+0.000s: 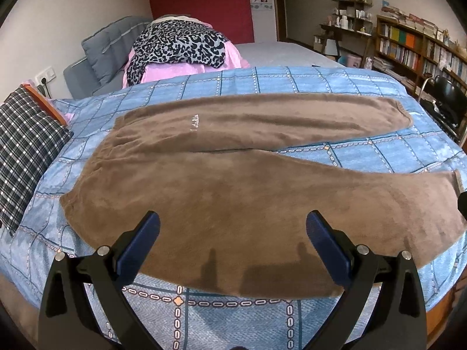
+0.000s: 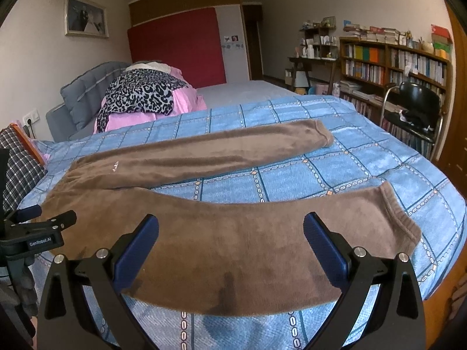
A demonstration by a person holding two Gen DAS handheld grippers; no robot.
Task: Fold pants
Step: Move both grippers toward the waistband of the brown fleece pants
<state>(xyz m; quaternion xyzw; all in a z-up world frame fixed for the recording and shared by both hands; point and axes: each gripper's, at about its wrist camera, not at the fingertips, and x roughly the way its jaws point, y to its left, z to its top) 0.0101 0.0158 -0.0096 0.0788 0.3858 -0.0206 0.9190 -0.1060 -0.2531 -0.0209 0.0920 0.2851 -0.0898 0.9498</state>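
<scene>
The brown fleece pants lie flat on the bed's blue checked cover, waistband to the left, both legs spread apart toward the right, with small white lettering near the hip. The left tool and right tool hover over the near leg, fingers spread, holding nothing.

Brown fleece pants lie flat & unfolded on blue checked quilt, waistband at left, legs spread in a V toward right, cuffs apart; small white logo near hip.
</scene>
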